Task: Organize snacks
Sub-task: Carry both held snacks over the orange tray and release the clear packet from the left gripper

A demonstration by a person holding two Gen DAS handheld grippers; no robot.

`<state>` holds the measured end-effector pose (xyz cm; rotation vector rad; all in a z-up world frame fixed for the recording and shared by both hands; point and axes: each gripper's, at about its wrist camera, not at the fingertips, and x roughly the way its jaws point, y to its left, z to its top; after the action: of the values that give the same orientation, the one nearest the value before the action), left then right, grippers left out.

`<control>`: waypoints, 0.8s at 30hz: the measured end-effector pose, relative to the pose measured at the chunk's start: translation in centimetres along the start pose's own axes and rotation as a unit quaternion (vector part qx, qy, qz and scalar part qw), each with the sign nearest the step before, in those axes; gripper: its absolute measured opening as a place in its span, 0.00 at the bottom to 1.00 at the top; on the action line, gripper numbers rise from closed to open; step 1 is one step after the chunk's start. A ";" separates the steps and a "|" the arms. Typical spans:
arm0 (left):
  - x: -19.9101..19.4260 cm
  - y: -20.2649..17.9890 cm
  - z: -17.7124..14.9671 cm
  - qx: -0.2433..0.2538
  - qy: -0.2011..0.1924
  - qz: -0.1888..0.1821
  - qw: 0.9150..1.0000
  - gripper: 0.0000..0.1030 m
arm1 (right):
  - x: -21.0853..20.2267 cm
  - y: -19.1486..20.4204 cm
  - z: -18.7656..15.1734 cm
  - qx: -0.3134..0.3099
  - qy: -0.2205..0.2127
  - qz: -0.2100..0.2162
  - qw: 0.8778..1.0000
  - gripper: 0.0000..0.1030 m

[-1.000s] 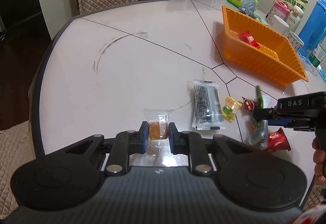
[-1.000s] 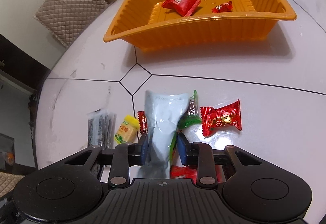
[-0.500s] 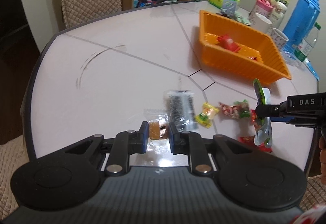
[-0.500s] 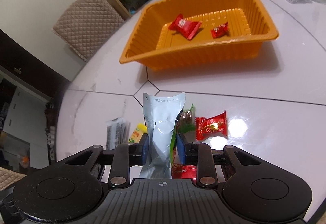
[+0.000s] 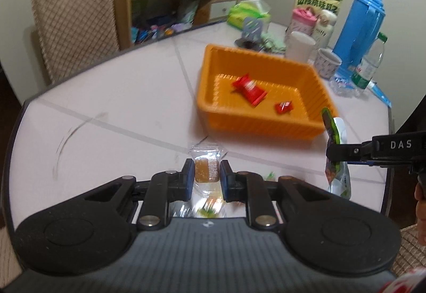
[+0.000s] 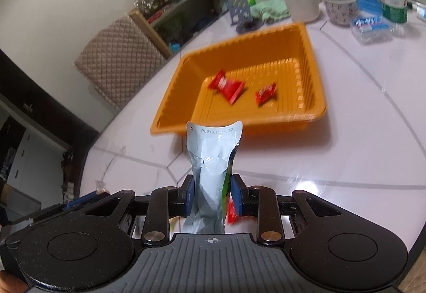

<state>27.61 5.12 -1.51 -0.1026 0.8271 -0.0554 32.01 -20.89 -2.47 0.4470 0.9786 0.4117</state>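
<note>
At the bottom centre of my left wrist view, my left hand-held gripper (image 5: 206, 176) is closed on a clear packet with an amber-brown square (image 5: 206, 172), held above the pale desk (image 5: 127, 96). At the right edge of that view, my right hand-held gripper (image 5: 335, 153) pinches a silver-and-green pouch (image 5: 337, 178); in my right wrist view that gripper (image 6: 213, 195) clamps the pouch (image 6: 210, 160) upright at lower centre, and a red wrapper (image 6: 232, 213) shows just below its right finger. Farther off, mid-frame, the orange tray (image 6: 170, 112) sits on the desk with a larger red candy (image 6: 226, 85) and a smaller one (image 6: 265, 92) lying apart inside. Cups and a blue flask (image 5: 358, 19) stand at the upper right.
</note>
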 end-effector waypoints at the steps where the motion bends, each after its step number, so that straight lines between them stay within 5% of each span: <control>1: 0.3 -0.4 0.7 0.003 -0.003 -0.003 1.000 0.18 | -0.1 -0.2 0.6 0.000 -0.005 -0.002 1.000 0.29; 12: 4.7 -4.1 7.3 0.036 -0.028 -0.013 0.999 0.18 | 0.5 -2.3 6.4 -0.011 -0.035 -0.022 0.999 0.29; 24: 10.4 -5.3 10.1 0.034 -0.005 0.002 0.999 0.18 | 3.9 -4.3 10.7 -0.031 -0.046 -0.029 0.998 0.29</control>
<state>42.11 -0.37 -1.74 -0.0364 0.8151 -0.0788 43.68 -24.30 -2.28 0.3782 0.8848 0.3642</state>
